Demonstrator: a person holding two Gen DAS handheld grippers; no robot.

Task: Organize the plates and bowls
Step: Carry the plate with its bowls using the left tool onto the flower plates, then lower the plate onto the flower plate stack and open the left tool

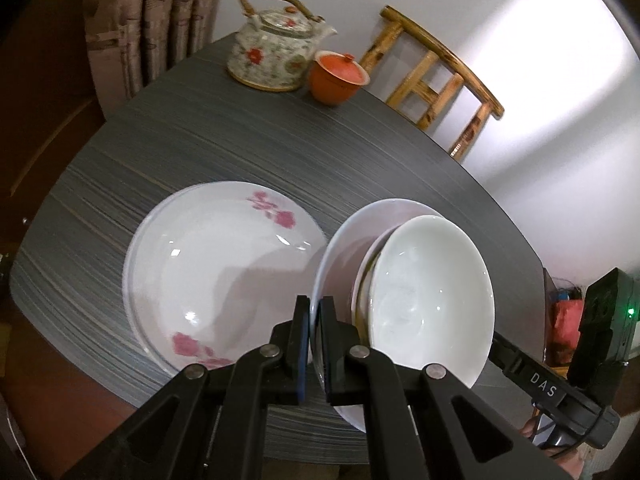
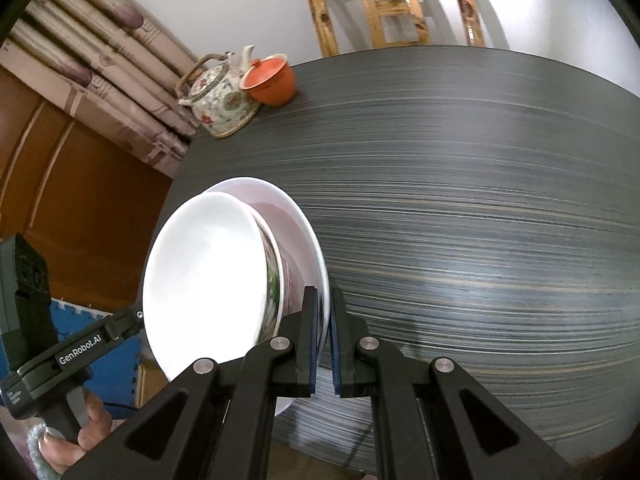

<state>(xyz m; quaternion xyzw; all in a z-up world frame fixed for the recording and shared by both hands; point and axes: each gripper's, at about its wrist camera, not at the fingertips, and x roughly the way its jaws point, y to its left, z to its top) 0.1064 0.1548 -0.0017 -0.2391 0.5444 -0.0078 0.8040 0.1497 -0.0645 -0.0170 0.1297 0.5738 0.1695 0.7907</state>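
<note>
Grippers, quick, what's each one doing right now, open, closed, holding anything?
Left gripper: closed on the near rim of the white plate carrying the stacked bowls.
Right gripper: closed on that same plate's opposite rim.

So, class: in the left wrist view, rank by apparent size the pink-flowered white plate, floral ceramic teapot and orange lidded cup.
1. Pink-flowered white plate, though it is nearest the camera.
2. Floral ceramic teapot.
3. Orange lidded cup, beside the teapot.

The dark streaked table (image 1: 168,152) carried a flowered plate (image 1: 224,268), a floral teapot (image 1: 276,52) and an orange lidded cup (image 1: 336,76).
</note>
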